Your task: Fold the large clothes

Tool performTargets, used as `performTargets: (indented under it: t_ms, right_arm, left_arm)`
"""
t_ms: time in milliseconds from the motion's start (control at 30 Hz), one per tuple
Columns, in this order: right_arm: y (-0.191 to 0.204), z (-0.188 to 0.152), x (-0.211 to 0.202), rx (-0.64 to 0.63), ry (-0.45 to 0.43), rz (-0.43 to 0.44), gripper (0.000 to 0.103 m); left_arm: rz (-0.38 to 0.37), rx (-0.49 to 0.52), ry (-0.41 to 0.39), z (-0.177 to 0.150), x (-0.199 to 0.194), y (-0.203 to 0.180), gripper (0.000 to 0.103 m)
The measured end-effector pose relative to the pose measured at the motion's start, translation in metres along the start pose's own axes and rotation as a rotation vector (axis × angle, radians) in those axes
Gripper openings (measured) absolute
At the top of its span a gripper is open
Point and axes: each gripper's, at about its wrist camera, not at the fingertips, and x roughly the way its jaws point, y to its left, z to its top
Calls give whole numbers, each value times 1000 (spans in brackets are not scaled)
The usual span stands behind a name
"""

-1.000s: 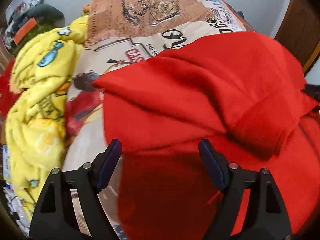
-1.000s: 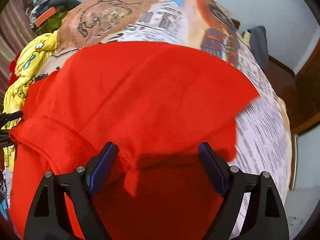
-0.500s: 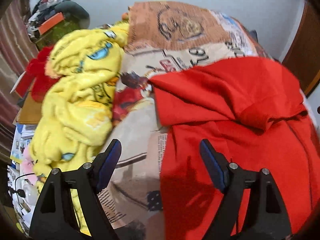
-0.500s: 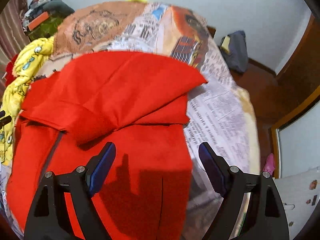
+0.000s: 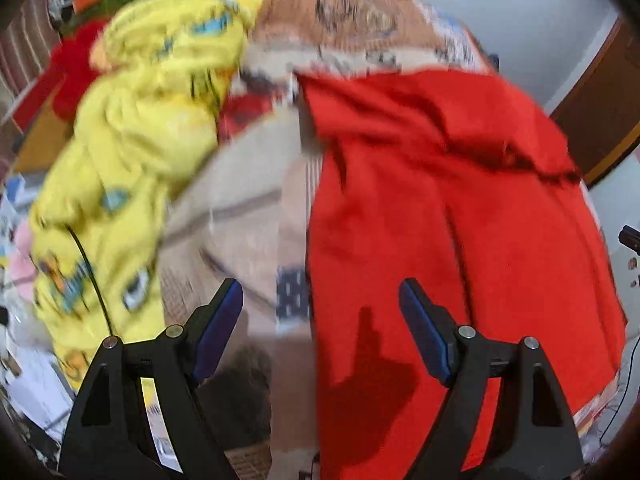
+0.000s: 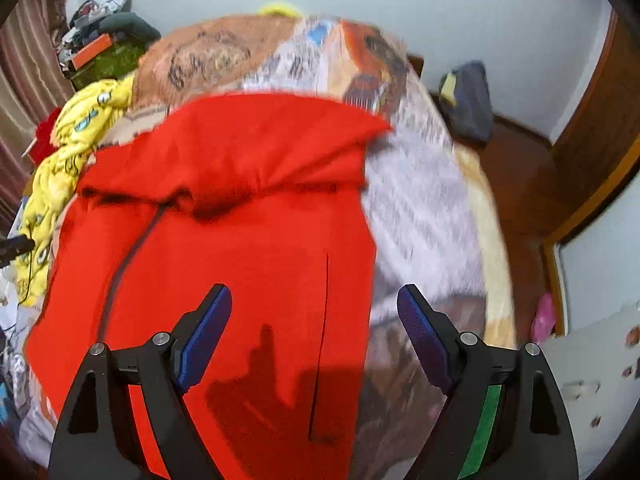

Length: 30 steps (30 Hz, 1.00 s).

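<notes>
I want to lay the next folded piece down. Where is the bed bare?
Bare printed bedspread runs between the red garment and the bed's floor-side edge. A narrower strip lies between the garment and the yellow blanket. Beyond that blanket the bedside is cluttered.

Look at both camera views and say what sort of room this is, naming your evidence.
Most likely a bedroom in a home: a bed under a printed cover, a red garment spread on it, a yellow fleece blanket heaped alongside, and a wooden door frame.
</notes>
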Motion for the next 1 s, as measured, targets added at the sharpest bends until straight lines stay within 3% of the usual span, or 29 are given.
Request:
performTargets:
  t_ms: [167,300,467,533,600,667,733,867,1000]
  right_arm:
    - [-14,-29,19,42,109,1,82]
    - [-21,-47,19,88,112,73,82]
    - [-31,-57,20,157,78,137,83]
    - [-28,-59,18,156,62,136,82]
    - [-22,-60,16,141,48,158,72]
    - [-16,-58,14,121,43,210,46]
    - [-13,-58,13,120,42,222,38]
    - [-9,-56,12,103,35,221,15]
    - [-8,-47,-1,81,-39,229,10]
  left_arm:
    - [-63,-22,123,-24,24,4,80]
    - [-101,-19,185,-41,38,-2,80]
    - [-148,-113,161,-54,38,0,79]
    - [-192,-129,162,-58,35,-2,69]
    - [-243,-123,166,-63,30,-6,55]
    - [-274,-132,175,-65,28,-7,41]
    - [-307,-154,178,-65,26,-9,17]
    - [-232,-81,138,-62,16,-26,6]
    - [-196,-36,43,-46,-10,-41,5]
